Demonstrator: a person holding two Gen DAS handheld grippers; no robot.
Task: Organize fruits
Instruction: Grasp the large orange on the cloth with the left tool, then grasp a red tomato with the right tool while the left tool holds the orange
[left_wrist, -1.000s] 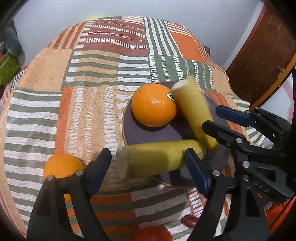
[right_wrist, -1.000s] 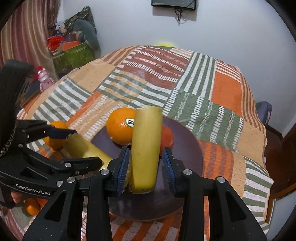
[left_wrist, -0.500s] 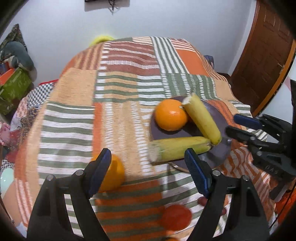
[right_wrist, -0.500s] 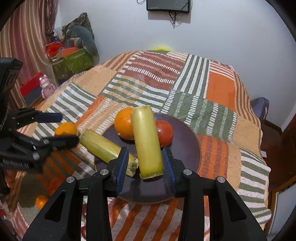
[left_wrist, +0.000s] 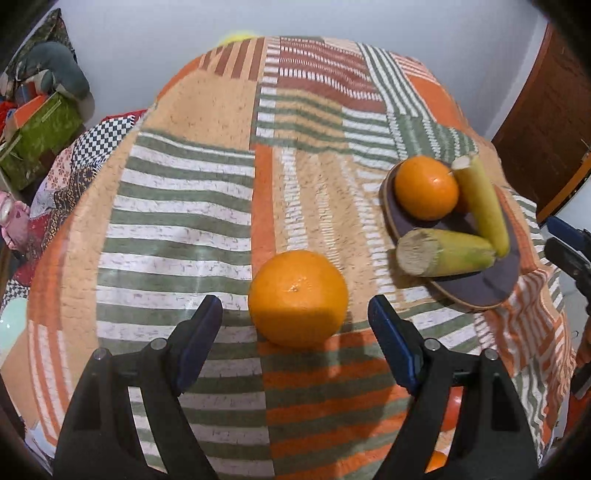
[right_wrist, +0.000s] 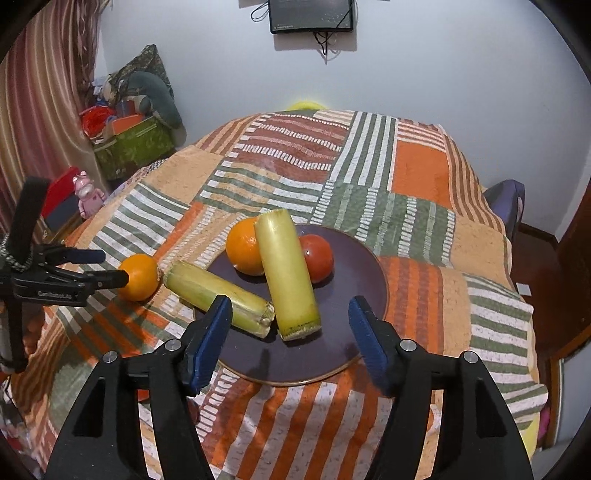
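A dark round plate (right_wrist: 354, 295) on the patchwork cloth holds an orange (right_wrist: 242, 251), a red fruit (right_wrist: 317, 258) and two yellow-green cane pieces (right_wrist: 288, 284) (right_wrist: 218, 291); the left one overhangs the rim. The plate also shows in the left wrist view (left_wrist: 476, 291) at right. A loose orange (left_wrist: 298, 298) lies on the cloth. My left gripper (left_wrist: 295, 328) is open, its jaws on either side of that orange, just short of it. My right gripper (right_wrist: 290, 332) is open and empty above the plate's near edge.
More red and orange fruit shows low at the cloth's near edge (left_wrist: 448, 410). A green box with clutter (right_wrist: 133, 144) stands at the left, a wooden door (left_wrist: 546, 122) at the right. The cloth's far half (right_wrist: 314, 155) carries nothing.
My right gripper let go of the upright cane piece, opened and drew back. My left gripper swung left from the plate to the loose orange, which now lies between its jaws.
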